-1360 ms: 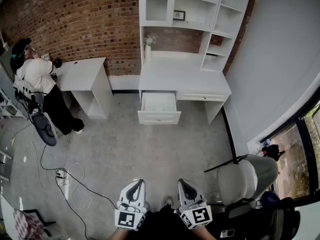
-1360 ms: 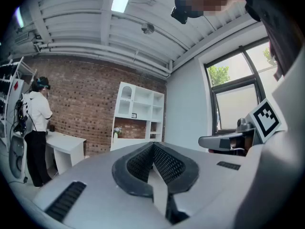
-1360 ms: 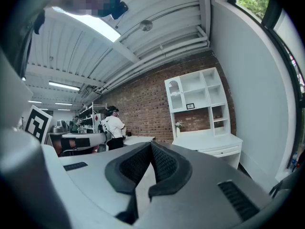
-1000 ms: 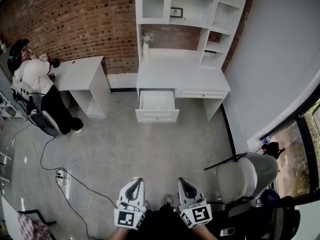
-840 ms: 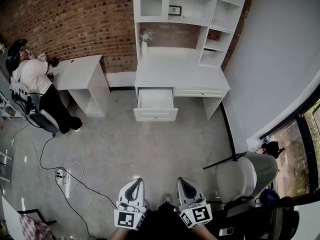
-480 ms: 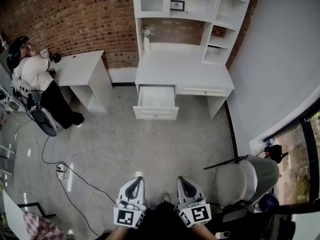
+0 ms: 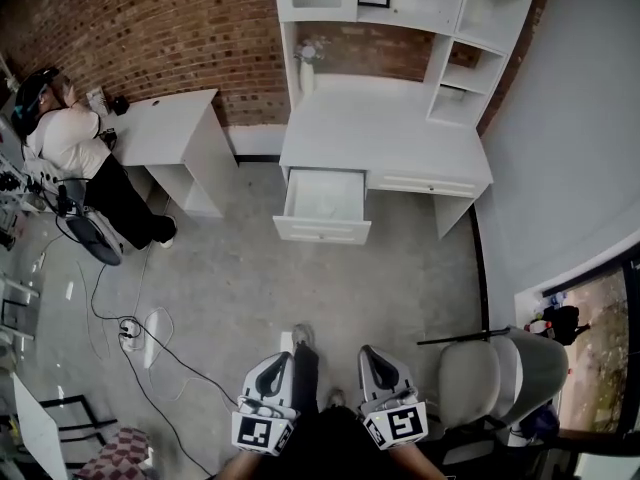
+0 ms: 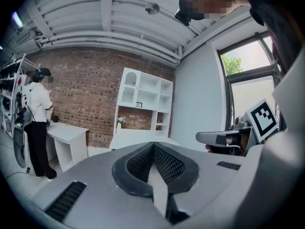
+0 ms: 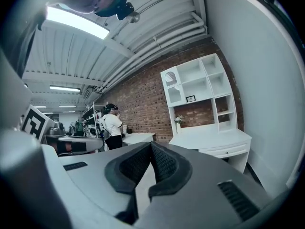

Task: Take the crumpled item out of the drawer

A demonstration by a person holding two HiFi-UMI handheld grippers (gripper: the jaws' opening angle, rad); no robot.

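Observation:
The white desk [image 7: 385,133] with a shelf unit stands against the brick wall, far ahead of me. Its left drawer [image 7: 322,230] is pulled open; the inside looks pale and I cannot make out a crumpled item in it from here. In the head view both grippers are low, well short of the desk. My left gripper [image 7: 276,362] is shut with nothing in it, its jaws meeting in the left gripper view [image 8: 152,147]. My right gripper [image 7: 371,354] is also shut and empty [image 9: 150,145]. The desk [image 9: 209,140] shows in the right gripper view too.
A person [image 7: 70,148] stands at a second white desk [image 7: 175,128] on the left. A grey office chair [image 7: 500,368] sits to my right. Cables and a power strip [image 7: 128,330] lie on the concrete floor at left. My own leg and shoe [image 7: 303,348] show between the grippers.
The view has shifted forward: the desk and open drawer now sit slightly larger and further right. A leg has stepped out between the grippers. Both grippers stay shut.

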